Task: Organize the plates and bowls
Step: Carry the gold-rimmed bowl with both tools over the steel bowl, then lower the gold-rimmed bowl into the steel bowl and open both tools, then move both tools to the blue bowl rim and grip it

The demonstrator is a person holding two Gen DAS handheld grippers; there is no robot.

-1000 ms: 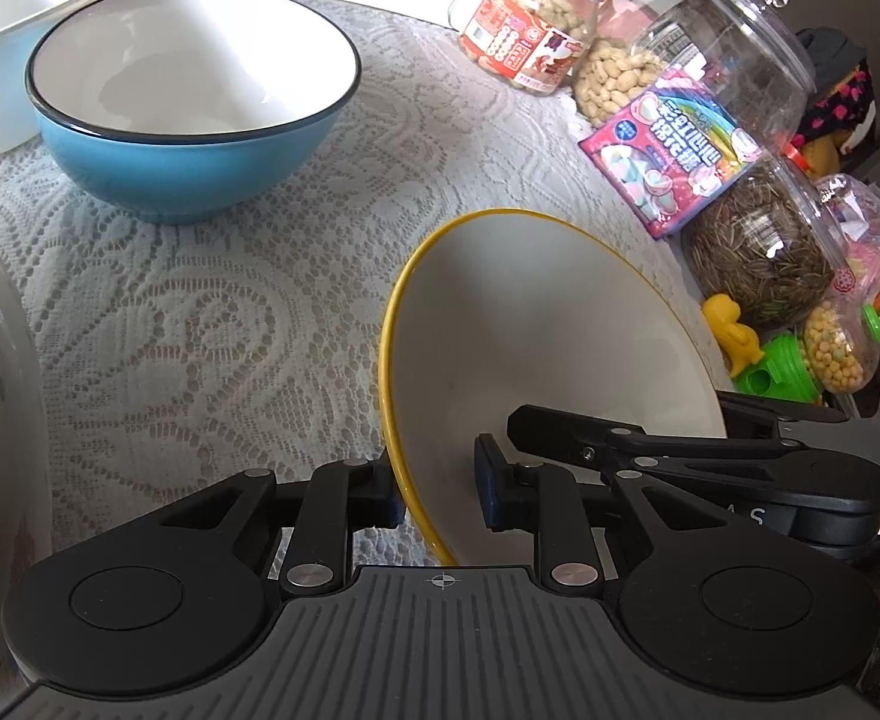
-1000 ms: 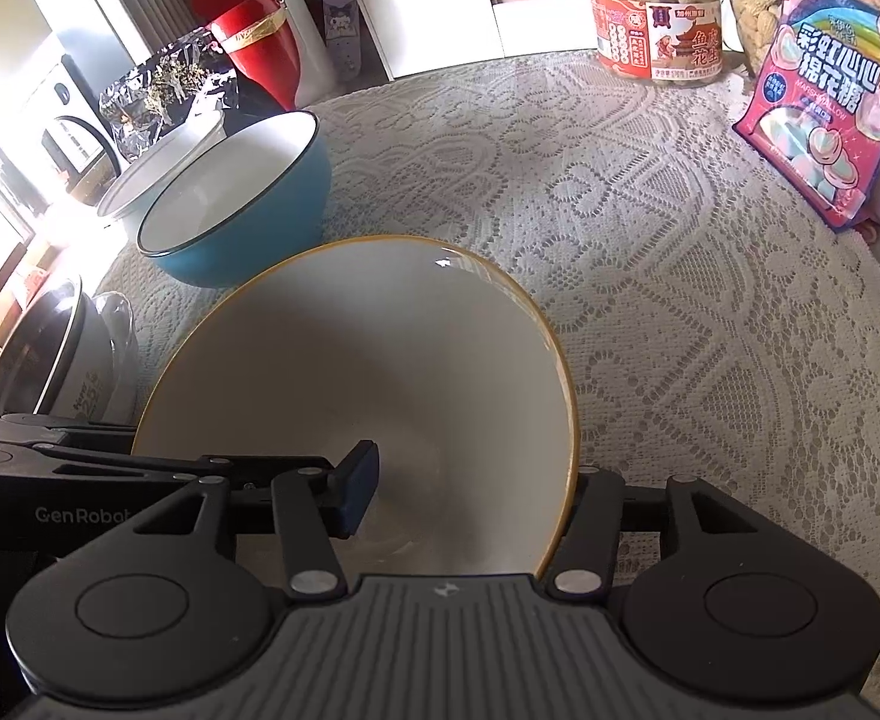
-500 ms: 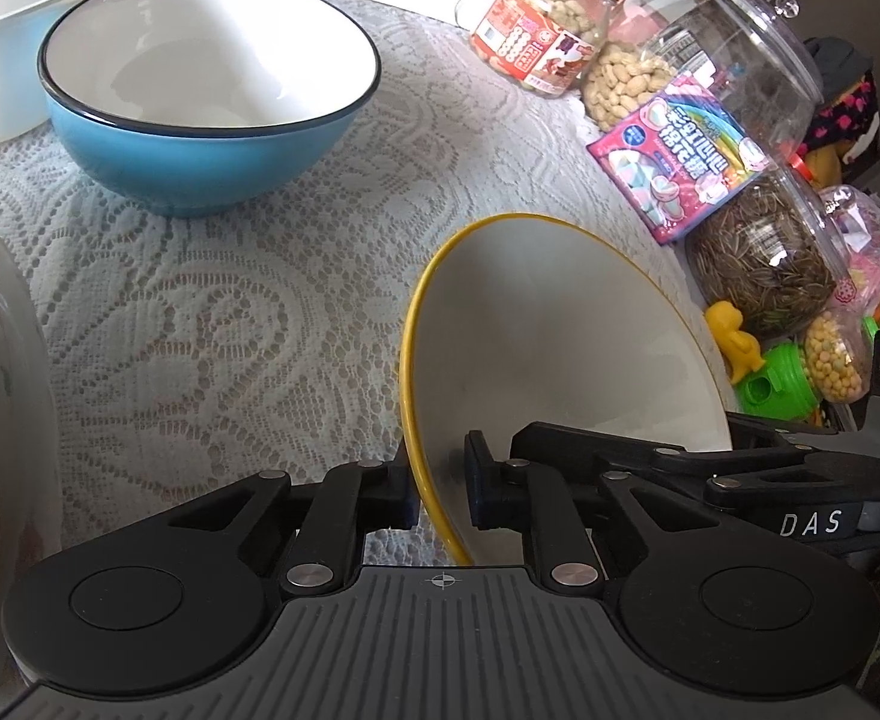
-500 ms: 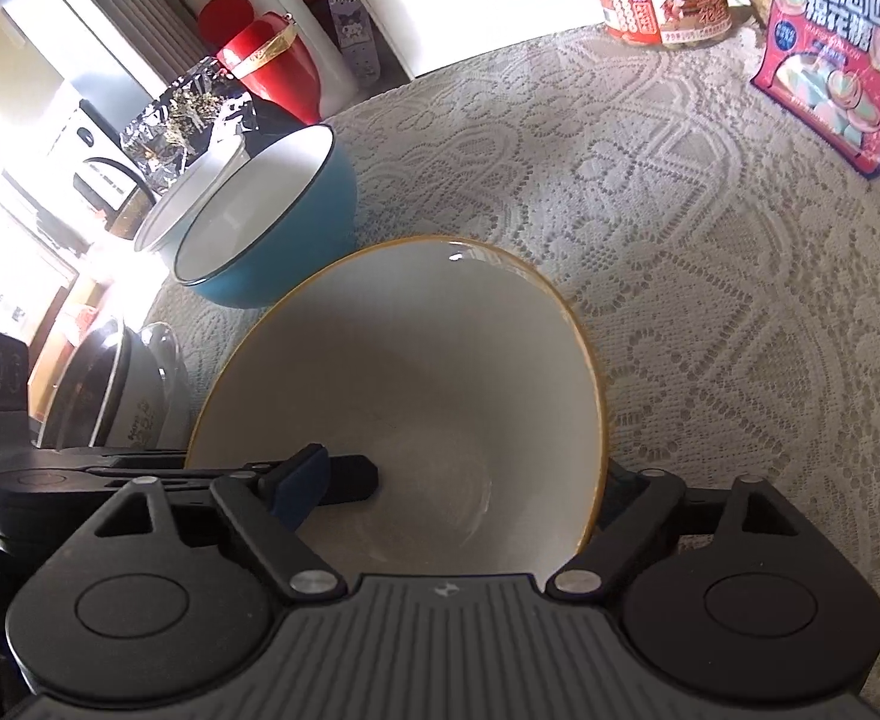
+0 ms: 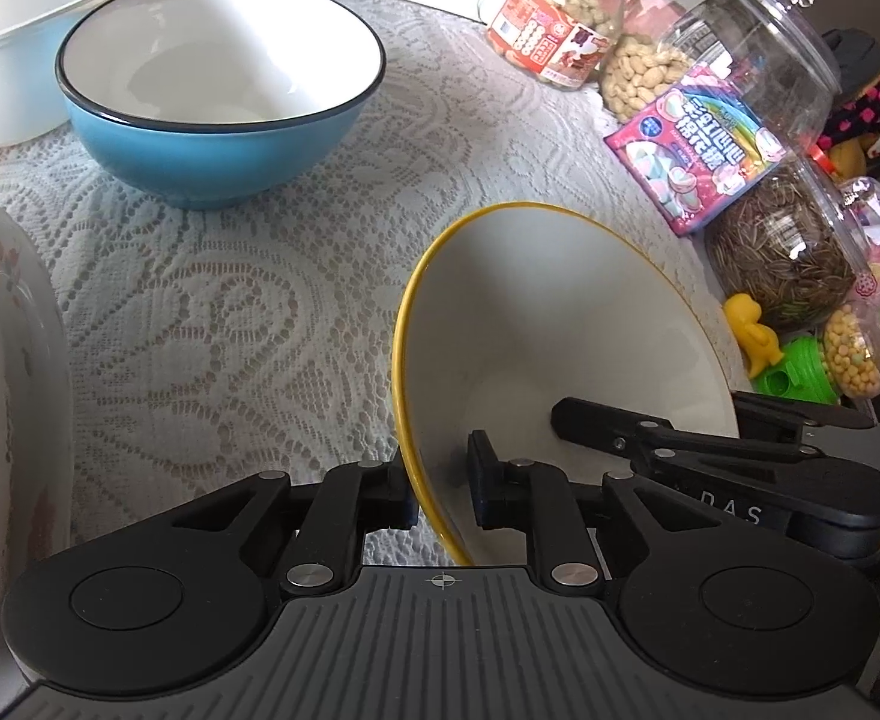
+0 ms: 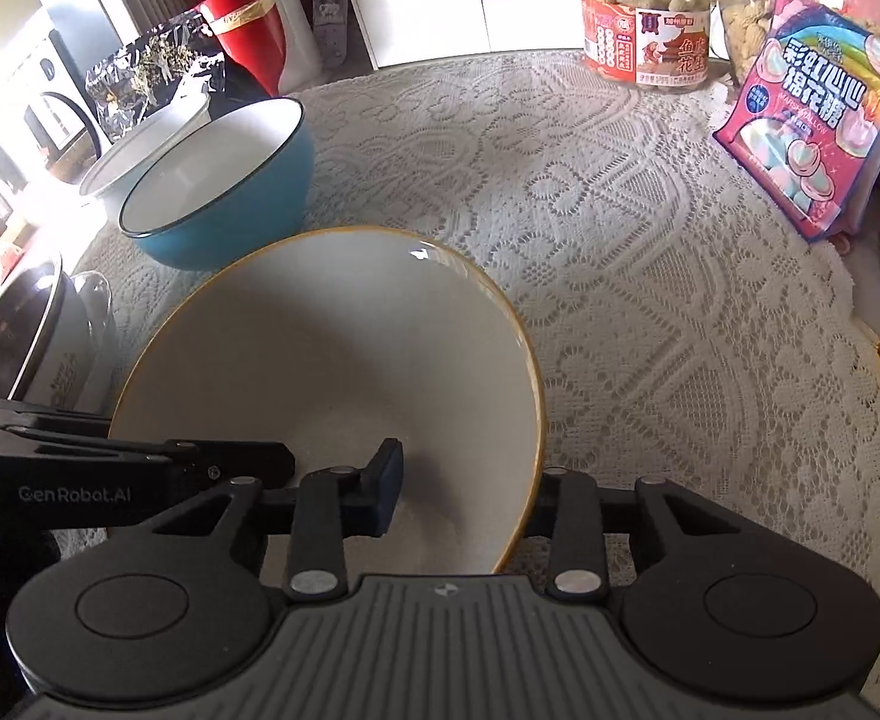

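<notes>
A white lace cloth (image 6: pixel 650 300) covers the round table. Beyond the jaws to the left stands a blue bowl (image 5: pixel 218 108), well apart. The yellow-rimmed bowl (image 5: pixel 560 324) is tilted between the two tools. The left gripper (image 5: pixel 440 495) has one finger outside the near rim and one inside; its jaws have just opened a little, a small gap shows at the inner pad, so they look loose. The right gripper (image 6: pixel 470 492) has just been closing, its jaws astride the opposite rim; whether the pads press I cannot tell. To the right stand snack jars (image 5: pixel 560 36).
</notes>
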